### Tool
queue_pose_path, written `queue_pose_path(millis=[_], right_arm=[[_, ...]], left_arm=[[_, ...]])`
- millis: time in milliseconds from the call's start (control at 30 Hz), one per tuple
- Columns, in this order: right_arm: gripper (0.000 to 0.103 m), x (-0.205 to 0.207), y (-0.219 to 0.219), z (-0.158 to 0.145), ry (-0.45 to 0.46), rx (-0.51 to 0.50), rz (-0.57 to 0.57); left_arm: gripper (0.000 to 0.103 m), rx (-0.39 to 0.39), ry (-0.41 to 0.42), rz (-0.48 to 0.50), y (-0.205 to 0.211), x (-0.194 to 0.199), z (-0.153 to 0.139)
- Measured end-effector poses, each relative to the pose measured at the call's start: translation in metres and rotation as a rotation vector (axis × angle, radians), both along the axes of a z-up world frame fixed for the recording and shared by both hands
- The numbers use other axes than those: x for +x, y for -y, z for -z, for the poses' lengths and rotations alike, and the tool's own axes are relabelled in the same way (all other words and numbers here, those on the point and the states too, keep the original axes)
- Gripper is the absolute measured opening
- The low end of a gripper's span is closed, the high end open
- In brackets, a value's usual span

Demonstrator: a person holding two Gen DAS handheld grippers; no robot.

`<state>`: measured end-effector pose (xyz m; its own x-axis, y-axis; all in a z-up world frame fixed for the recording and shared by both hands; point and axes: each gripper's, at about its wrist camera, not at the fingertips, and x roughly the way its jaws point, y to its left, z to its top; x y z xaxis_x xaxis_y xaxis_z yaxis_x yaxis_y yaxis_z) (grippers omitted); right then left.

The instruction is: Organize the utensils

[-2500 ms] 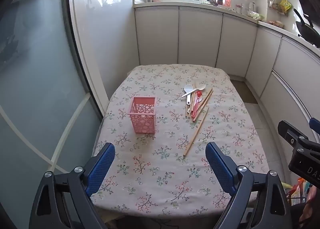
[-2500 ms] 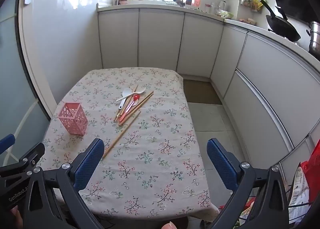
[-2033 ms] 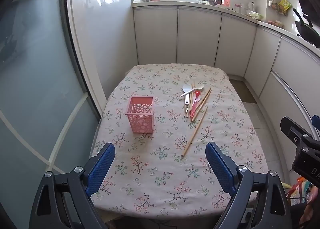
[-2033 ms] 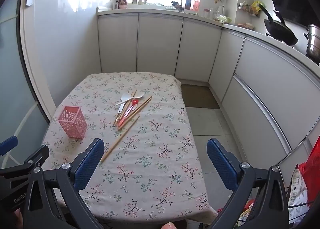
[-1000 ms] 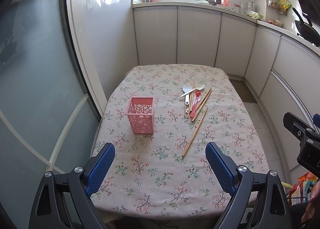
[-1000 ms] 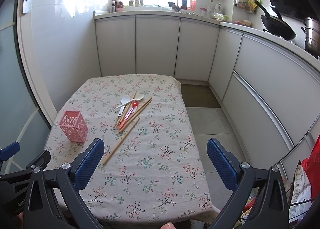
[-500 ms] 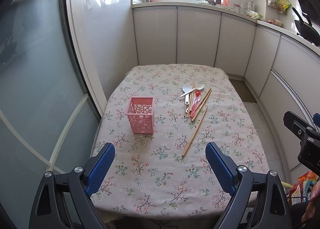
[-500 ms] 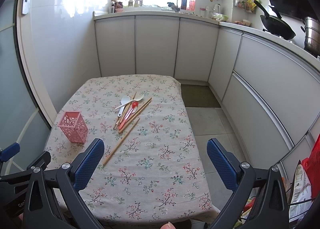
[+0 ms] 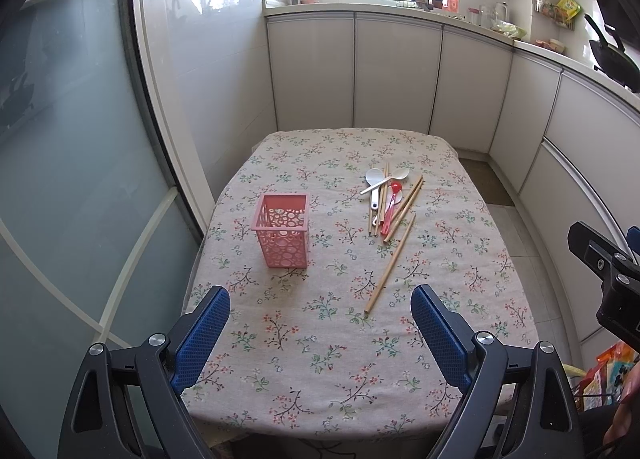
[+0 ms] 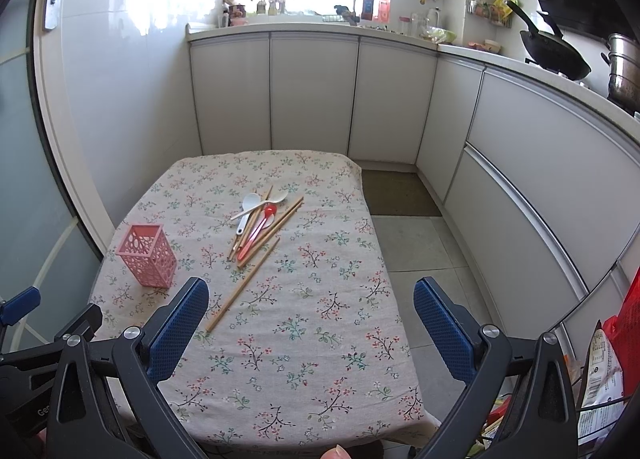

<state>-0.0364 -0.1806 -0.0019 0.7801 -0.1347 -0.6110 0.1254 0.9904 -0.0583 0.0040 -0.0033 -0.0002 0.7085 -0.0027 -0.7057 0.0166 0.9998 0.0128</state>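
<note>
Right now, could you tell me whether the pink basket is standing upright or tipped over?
Upright: the pink basket stands on its base on the table, open top upward.

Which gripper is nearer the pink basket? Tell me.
Left. The left gripper hangs just short of the pink basket, almost in line with it; the right gripper sits farther off to the basket's right.

Pink basket [image 9: 283,235] upright; utensil pile [image 9: 390,197] (chopsticks, spoons) lies apart.
</note>
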Motion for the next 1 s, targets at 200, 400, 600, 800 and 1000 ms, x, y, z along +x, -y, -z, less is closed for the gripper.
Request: queue_pose_path(millis=[200,400,600,800,1000], right_arm=[[0.103,0.0,0.0,-0.001,0.0,0.0,0.0],[0.103,0.0,0.001,0.0,0.0,0.0,-0.001],[0.103,0.003,0.001,-0.001,-0.006,0.005,-0.003],[0.103,0.019,0.011,0.001,-0.02,0.006,0.008],[0.103,0.064,0.031,0.02,-0.109,0.044,0.008]], left_arm=[[0.093,0.001,0.0,0.0,0.0,0.0,0.0],[0.093,0.001,0.0,0.0,0.0,0.0,0.0],[0.093,-0.007,-0.012,0.004,0.0,0.003,0.002],[0.093,0.009,0.008,-0.004,-0.002,0.024,0.009],[0.093,-0.026,-0.064,0.092,0.005,0.067,0.024]])
